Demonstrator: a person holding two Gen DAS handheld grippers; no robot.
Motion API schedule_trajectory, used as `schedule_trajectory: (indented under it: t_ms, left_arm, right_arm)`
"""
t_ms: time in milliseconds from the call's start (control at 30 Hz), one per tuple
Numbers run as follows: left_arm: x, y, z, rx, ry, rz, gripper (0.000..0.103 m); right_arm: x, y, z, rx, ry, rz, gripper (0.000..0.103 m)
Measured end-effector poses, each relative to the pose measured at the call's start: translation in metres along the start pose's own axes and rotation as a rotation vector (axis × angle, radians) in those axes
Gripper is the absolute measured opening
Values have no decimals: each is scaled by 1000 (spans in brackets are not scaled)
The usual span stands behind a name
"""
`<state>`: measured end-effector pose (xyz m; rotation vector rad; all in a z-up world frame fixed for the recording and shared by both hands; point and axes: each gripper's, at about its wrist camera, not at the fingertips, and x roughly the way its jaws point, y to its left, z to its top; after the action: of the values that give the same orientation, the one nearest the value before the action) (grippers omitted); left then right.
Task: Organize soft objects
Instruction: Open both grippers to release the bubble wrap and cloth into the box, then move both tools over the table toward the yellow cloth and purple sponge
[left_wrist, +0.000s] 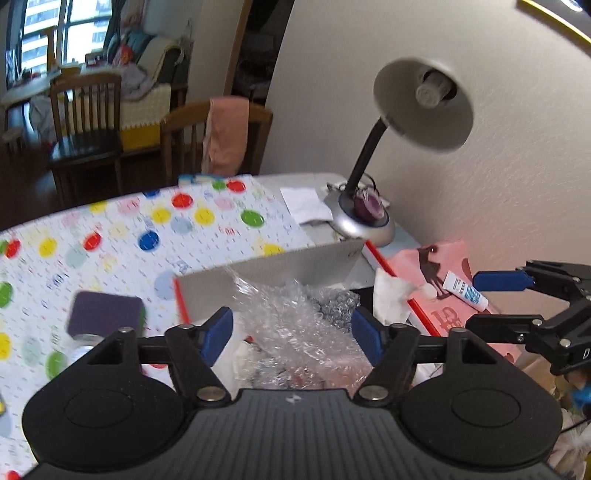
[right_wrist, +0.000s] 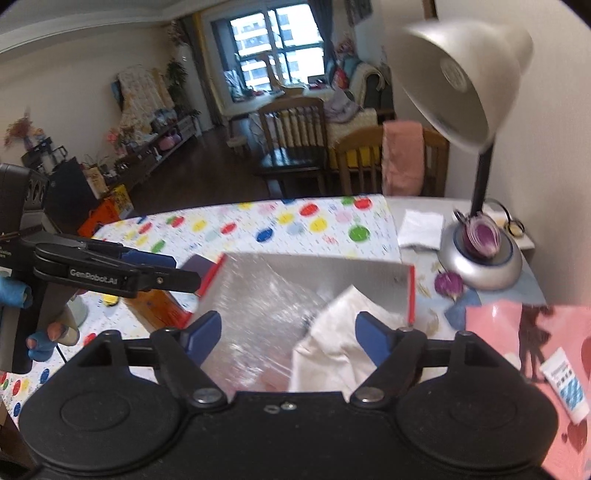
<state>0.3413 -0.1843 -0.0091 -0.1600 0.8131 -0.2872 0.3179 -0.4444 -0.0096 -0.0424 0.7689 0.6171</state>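
A grey box with red edges (left_wrist: 295, 264) stands on the dotted tablecloth and holds crumpled clear bubble wrap (left_wrist: 295, 321) and a white cloth (left_wrist: 388, 295). My left gripper (left_wrist: 291, 332) hangs open above the bubble wrap, its blue pads apart and touching nothing. At the right of the same view, my right gripper (left_wrist: 495, 301) is open over the pink bag. In the right wrist view my right gripper (right_wrist: 288, 334) stands open above the bubble wrap (right_wrist: 255, 314) and the white cloth (right_wrist: 332, 332) in the box (right_wrist: 325, 267). The left gripper (right_wrist: 166, 267) is open at the left, held by a hand in a blue glove (right_wrist: 37, 347).
A silver desk lamp (left_wrist: 369, 221) stands behind the box by the wall, its shade (right_wrist: 458, 77) overhanging. A pink bag (left_wrist: 454, 288) with a small white tube (left_wrist: 465, 290) lies at the right. A dark purple square pad (left_wrist: 105, 314) sits left of the box. Wooden chairs (left_wrist: 218, 140) stand beyond the table.
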Motion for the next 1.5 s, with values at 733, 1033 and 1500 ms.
schedule_trajectory:
  t_ms: [733,1033,1500]
  left_arm:
    - [-143,150,-20,-134,-119,153,86]
    - [-149,230,-47,-234,-105,213,103]
    - [-79,315,-77,-504,-53,320,103]
  right_arm:
    - [50,142,67,-56,-16,146,102]
    - [121,184,109,-60,107,205,103]
    - [257,202,135,-198,373,178,102]
